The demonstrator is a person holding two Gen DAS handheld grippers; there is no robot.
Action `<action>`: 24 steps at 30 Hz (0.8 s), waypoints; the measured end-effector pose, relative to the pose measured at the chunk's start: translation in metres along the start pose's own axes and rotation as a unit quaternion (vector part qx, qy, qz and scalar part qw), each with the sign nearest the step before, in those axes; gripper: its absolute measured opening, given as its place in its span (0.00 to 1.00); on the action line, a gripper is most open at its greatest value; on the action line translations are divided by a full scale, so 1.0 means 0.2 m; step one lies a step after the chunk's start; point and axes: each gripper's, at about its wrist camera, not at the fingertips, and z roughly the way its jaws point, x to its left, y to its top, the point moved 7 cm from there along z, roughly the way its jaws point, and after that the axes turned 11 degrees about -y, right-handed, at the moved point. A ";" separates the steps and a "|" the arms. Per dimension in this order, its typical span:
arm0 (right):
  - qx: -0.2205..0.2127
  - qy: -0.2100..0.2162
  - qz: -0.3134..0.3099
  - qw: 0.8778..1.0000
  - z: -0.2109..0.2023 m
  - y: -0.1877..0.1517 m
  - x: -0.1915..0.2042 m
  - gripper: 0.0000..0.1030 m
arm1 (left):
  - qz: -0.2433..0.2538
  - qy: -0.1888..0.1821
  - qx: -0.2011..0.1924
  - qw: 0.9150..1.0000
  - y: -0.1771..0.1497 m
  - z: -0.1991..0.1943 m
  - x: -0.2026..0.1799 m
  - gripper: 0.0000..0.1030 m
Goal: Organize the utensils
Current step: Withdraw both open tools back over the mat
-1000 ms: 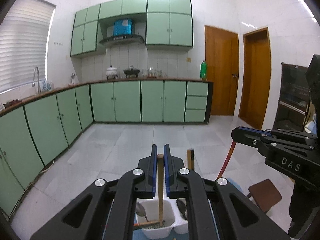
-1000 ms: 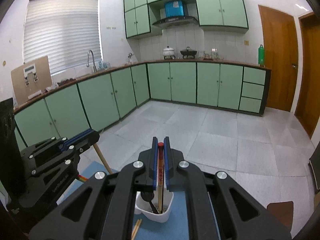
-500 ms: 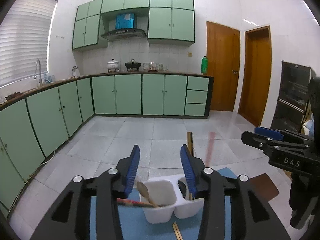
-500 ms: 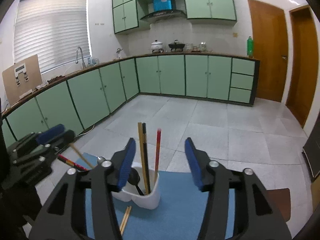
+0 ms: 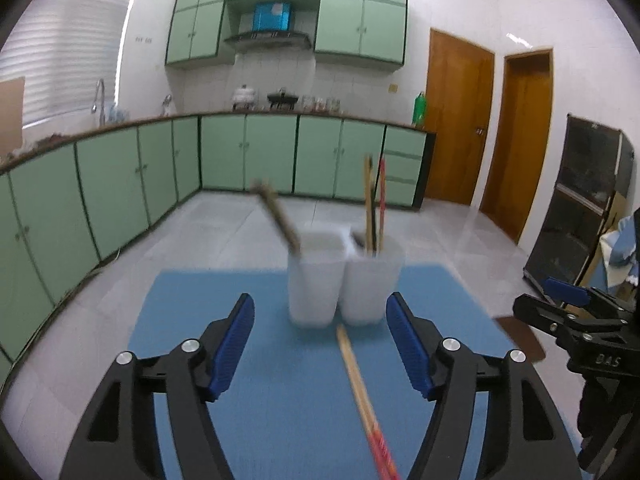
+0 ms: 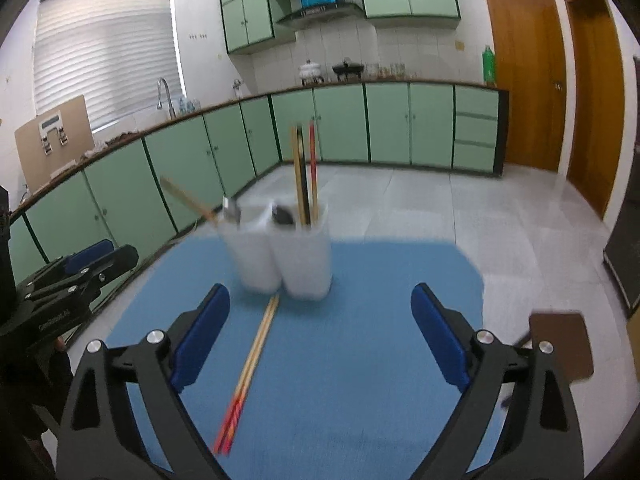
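Both claws have just been opening and now stand spread with nothing between the pads: left claw [image 5: 320, 346], right claw [image 6: 320, 338]. Ahead of both stands the white holder [image 6: 286, 258] on the blue mat [image 6: 360, 360]; chopsticks stand upright in its right cup. One pair of chopsticks [image 6: 250, 364] still lies loose between the right claw's pads. Nothing blocks the approach.

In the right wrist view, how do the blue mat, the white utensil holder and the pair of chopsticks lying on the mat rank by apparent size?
1. blue mat, clearly largest.
2. white utensil holder.
3. pair of chopsticks: longer than the holder looks, but much thinner and nearer the camera, so this place is unsure.
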 end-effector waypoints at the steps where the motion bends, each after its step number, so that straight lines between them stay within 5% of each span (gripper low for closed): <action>1: 0.009 0.000 0.001 1.000 0.00 -0.07 0.01 0.87 | -0.004 0.003 0.013 1.000 -0.08 0.00 0.01 0.65; 11: 0.061 -0.006 -0.001 0.998 0.02 -0.43 0.07 0.87 | -0.020 0.026 0.081 0.996 -0.49 0.00 0.06 0.65; 24: 0.086 -0.009 -0.013 0.996 0.03 -0.59 0.12 0.87 | -0.028 0.048 0.118 0.992 -0.67 -0.01 0.11 0.65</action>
